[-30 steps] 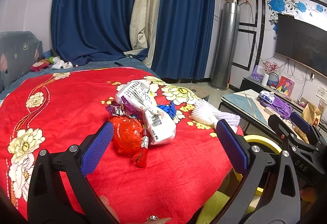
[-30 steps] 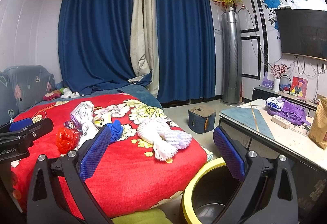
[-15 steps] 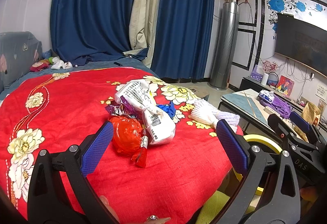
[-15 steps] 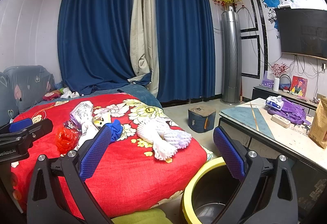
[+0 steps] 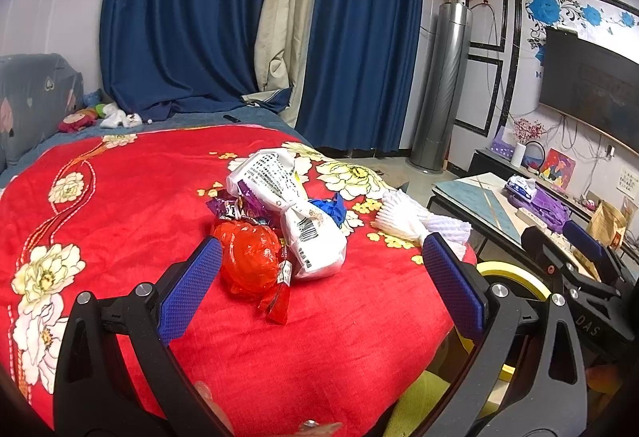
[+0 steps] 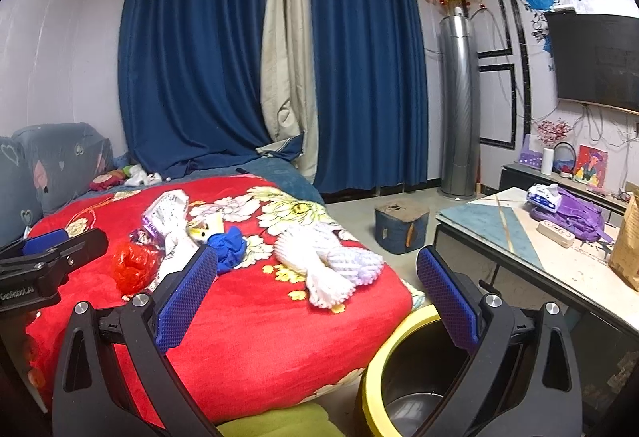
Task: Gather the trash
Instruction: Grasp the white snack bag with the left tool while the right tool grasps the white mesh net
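Observation:
Trash lies on a red flowered blanket point(image 5: 120, 205): a crumpled red plastic bag point(image 5: 249, 261), a white printed packet point(image 5: 295, 217), a purple wrapper point(image 5: 229, 207), a blue scrap point(image 5: 329, 207) and white foam netting point(image 5: 411, 221). My left gripper point(image 5: 319, 285) is open and empty, just short of the red bag. My right gripper point(image 6: 315, 297) is open and empty above the blanket's edge, near the foam netting point(image 6: 327, 261). A yellow-rimmed black bin point(image 6: 403, 377) stands on the floor beside the bed; its rim also shows in the left wrist view point(image 5: 515, 277).
A low table point(image 6: 519, 237) with a purple bag point(image 6: 567, 205), a power strip and a brown paper bag stands to the right. A blue box point(image 6: 399, 225) sits on the floor. Blue curtains point(image 6: 199, 78) hang behind. A green cushion point(image 6: 279, 421) lies below the bed's edge.
Both grippers have stayed open and nearly still; the left view has crept very slightly toward the trash pile.

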Demonstrator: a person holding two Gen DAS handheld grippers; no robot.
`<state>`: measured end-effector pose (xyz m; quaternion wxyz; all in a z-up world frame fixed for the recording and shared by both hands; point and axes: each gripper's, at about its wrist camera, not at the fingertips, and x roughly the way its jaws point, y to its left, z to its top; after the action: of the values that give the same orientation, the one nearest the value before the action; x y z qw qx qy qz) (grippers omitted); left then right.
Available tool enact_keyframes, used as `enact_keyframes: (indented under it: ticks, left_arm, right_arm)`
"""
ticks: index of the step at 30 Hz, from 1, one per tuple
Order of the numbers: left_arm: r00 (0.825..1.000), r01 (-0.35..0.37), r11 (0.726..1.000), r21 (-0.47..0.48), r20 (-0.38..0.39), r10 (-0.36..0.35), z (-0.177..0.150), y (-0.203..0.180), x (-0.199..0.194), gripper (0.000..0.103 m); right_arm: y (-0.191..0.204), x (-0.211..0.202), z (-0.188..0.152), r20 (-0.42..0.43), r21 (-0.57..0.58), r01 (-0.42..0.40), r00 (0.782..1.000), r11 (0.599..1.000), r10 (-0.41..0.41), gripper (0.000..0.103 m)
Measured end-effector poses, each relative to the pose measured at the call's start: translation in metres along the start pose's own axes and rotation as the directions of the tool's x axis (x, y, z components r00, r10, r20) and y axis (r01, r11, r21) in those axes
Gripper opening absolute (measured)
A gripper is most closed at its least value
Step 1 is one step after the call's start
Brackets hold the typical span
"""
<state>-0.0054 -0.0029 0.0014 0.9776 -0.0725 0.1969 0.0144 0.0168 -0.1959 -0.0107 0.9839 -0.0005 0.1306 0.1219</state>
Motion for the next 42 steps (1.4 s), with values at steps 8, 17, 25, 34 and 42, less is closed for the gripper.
enact_keyframes:
  ticks: [8, 17, 25, 34, 42]
  left_arm:
    - [1.0, 0.005, 0.998, -0.065, -0.005, -0.006, 0.006, 0.026, 0.005, 0.092]
    - [0.999, -0.003, 0.992, -0.125, -0.047, -0.003, 0.022, 0.06, 0.021, 0.092]
    - [0.999, -0.003, 0.993, -0.119, -0.053, -0.003, 0.049, 0.073, 0.047, 0.092]
    - [0.978, -0.008, 0.996, -0.093, -0.21, -0.012, 0.079, 0.069, 0.119, 0.092]
    - [0.936, -0.029, 0.997, -0.077, -0.352, 0.0, 0.087, 0.076, 0.173, 0.092]
  right_arm:
    - [0.015, 0.01, 0.003, -0.062, -0.044, -0.12, 0.991, 0.992, 0.117, 0.097]
    - [0.022, 0.032, 0.008, -0.102, -0.03, -0.163, 0.982, 0.986, 0.159, 0.097]
    - [-0.011, 0.069, 0.023, -0.112, 0.03, -0.056, 0.992, 0.998, 0.059, 0.097]
    - [-0.048, 0.103, 0.026, -0.175, 0.065, 0.02, 0.985, 0.998, -0.008, 0.097]
    - [-0.079, 0.146, 0.021, -0.302, 0.138, 0.067, 0.953, 0.988, -0.022, 0.087]
